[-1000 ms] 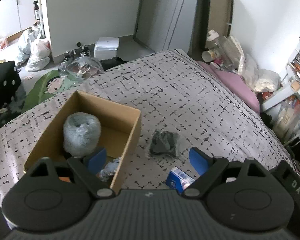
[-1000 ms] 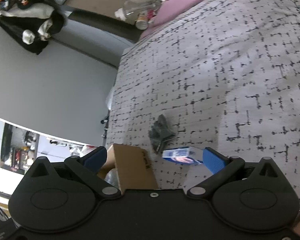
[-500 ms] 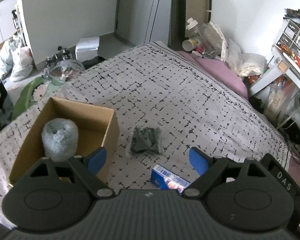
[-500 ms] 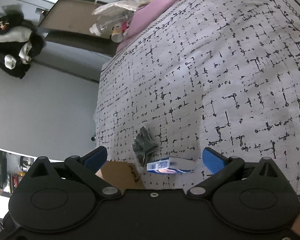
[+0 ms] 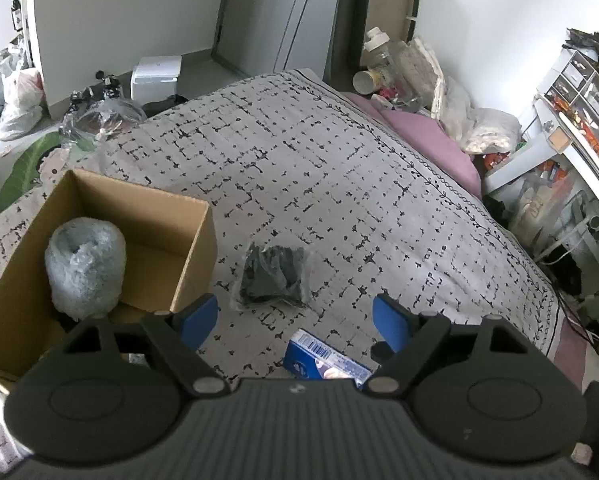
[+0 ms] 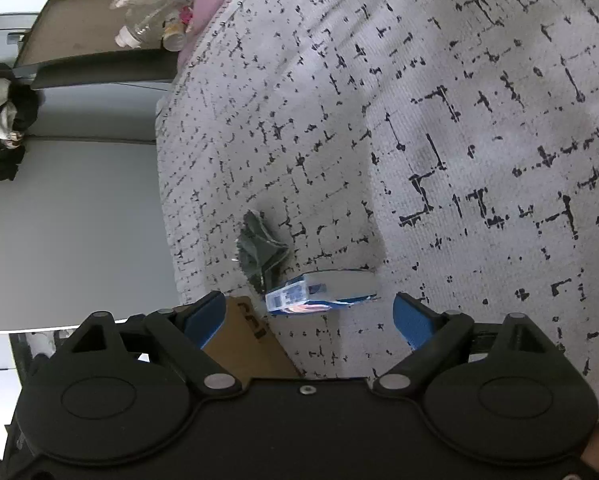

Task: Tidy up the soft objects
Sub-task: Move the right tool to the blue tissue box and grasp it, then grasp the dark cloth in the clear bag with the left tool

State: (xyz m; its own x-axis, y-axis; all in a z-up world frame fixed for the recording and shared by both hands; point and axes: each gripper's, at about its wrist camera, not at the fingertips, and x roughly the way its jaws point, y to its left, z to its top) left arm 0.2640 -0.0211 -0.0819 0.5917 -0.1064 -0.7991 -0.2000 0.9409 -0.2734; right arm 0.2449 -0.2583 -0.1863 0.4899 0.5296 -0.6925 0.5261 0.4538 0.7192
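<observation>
While closing, right tongs [image 6: 309,316] (empty), blue pack [image 6: 323,288]

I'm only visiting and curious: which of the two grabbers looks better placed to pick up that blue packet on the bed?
Probably the right gripper: the blue packet lies just ahead, framed by its closing, empty jaws. The left gripper, also closing and empty, has the packet off-centre, toward its right finger.

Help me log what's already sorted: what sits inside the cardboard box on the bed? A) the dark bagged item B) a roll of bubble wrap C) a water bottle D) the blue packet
B: the roll of bubble wrap stands upright inside the cardboard box.
</observation>
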